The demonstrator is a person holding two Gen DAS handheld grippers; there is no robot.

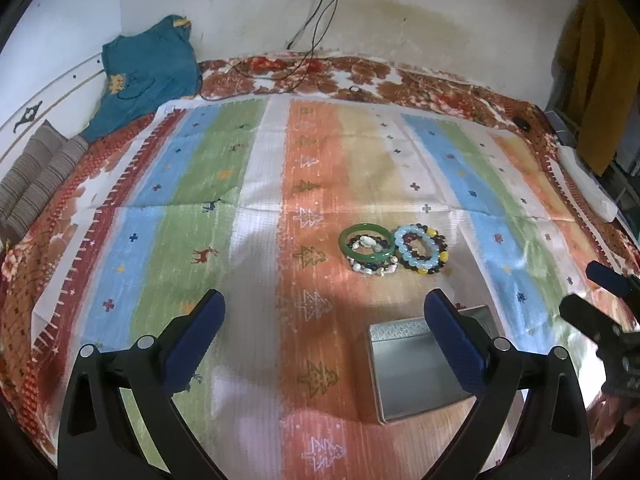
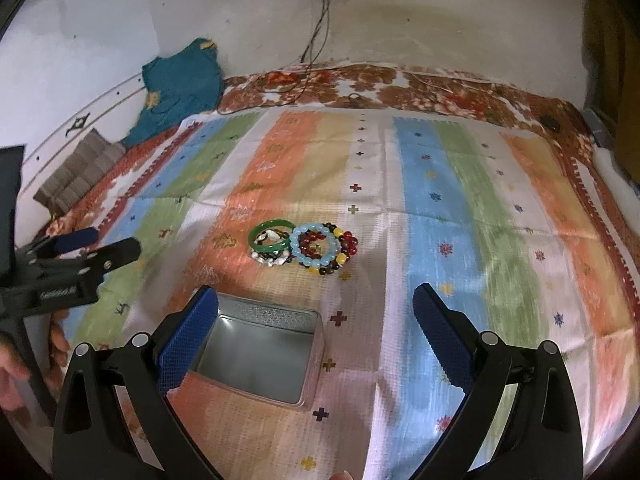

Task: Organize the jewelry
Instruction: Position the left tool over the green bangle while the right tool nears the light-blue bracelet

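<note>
Several bracelets lie heaped near the middle of a striped cloth (image 1: 224,168): a green bangle (image 1: 365,245) over a pearl-and-dark bead strand (image 1: 374,268), touching a pale blue bead bracelet (image 1: 416,249) atop a dark, red and yellow one (image 2: 347,240). An open, empty metal tin (image 2: 260,356) sits nearer the cloth's front edge. The left gripper (image 1: 324,336) and right gripper (image 2: 314,332) both hover spread wide, holding nothing. A floral blanket (image 1: 420,88) edges the cloth below a stained white wall (image 1: 400,12); a teal garment (image 1: 148,72) leans at the far left corner.
</note>
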